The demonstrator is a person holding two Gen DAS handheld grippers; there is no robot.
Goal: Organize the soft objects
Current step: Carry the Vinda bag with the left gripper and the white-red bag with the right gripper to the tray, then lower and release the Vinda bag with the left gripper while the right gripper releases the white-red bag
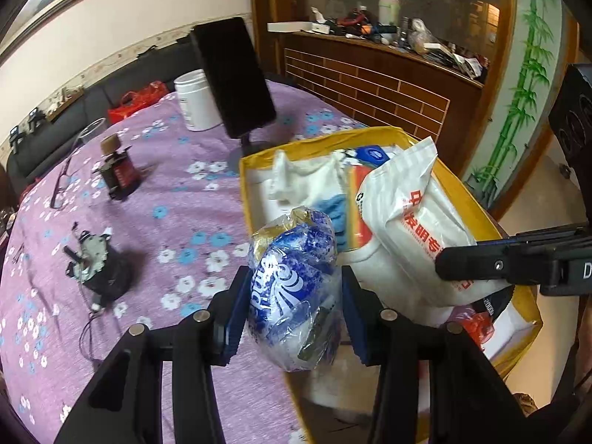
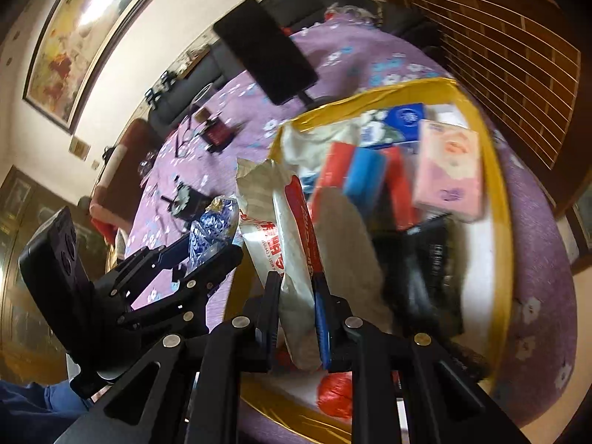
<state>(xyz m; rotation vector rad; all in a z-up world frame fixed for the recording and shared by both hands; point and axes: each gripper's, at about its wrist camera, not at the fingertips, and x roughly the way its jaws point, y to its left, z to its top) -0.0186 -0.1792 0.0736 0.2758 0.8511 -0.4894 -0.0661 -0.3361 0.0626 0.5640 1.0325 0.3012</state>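
My left gripper (image 1: 294, 296) is shut on a blue-and-white plastic bag (image 1: 296, 281), held above the near-left edge of the yellow box (image 1: 255, 157). My right gripper (image 2: 296, 292) is shut on a white pack with red print (image 2: 281, 229) and holds it over the box (image 2: 495, 170). That pack (image 1: 414, 222) and the right gripper (image 1: 481, 264) show at the right of the left wrist view. The left gripper with its bag (image 2: 212, 229) shows at the left of the right wrist view. In the box lie a pink tissue pack (image 2: 449, 170), red and blue packs (image 2: 364, 174) and white cloth (image 1: 303, 177).
The box stands on a round table with a purple floral cloth (image 1: 166, 222). On the table are a phone on a stand (image 1: 233, 77), a white jar (image 1: 196, 100), a small red-black device (image 1: 118, 174), glasses (image 1: 63, 181) and a black gadget with wires (image 1: 100, 266). A wooden cabinet (image 1: 388, 85) stands behind.
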